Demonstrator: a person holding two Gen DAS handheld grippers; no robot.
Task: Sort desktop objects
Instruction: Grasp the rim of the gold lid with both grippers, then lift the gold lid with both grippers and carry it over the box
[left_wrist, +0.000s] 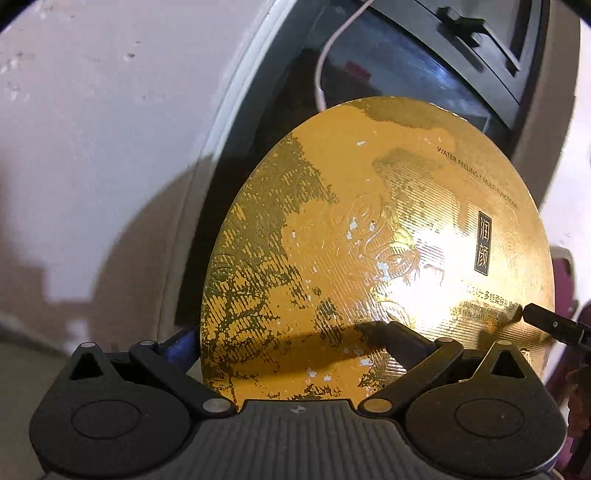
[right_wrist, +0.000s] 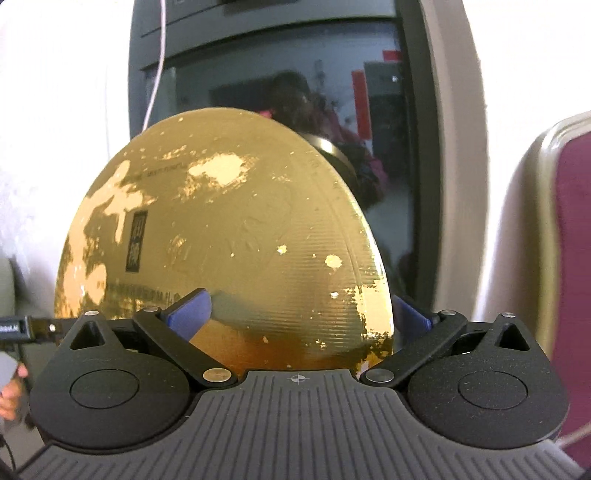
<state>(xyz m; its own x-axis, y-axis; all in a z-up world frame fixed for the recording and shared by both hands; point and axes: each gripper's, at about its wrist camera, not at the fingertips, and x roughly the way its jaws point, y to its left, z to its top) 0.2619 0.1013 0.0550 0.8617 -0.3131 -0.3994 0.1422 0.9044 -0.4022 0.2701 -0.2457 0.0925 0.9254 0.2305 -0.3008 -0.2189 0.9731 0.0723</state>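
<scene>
Across both wrist views one gold round lid (left_wrist: 376, 251) fills the centre, stood on edge and gripped by two grippers at once

Left wrist view, left to right: white wall (left_wrist: 92, 147) takes the upper left and middle left of the frame; one blue finger pad (left_wrist: 181, 345) shows at lower left, pressed behind the lid's rim; one black finger (left_wrist: 402, 341) lies across the gold face at lower centre. So the left gripper (left_wrist: 291, 343) is closed down on the lid's edge, rim pinched between its two fingers. One white cable (left_wrist: 332, 48) hangs at top centre over one dark glass-fronted cabinet (left_wrist: 461, 62) at upper right. The lid carries black print plus one small black label with characters at right. One other gripper tip (left_wrist: 546, 323) touches the lid's right edge at lower right

Right wrist view, left to right: one black gripper part (right_wrist: 22, 328) at far left edge, a bit of a hand (right_wrist: 11, 395) at lower left. Same lid (right_wrist: 229, 236) in centre, worn patches showing. Two blue pads (right_wrist: 192, 314): one on the gold face, one behind the right rim. Right gripper (right_wrist: 301, 319) is clamped narrow on the lid's edge. Same cable (right_wrist: 157, 66) at upper left, cabinet glass (right_wrist: 288, 85) behind the lid with blurred reflections. One maroon chair (right_wrist: 569, 240) at far right
</scene>
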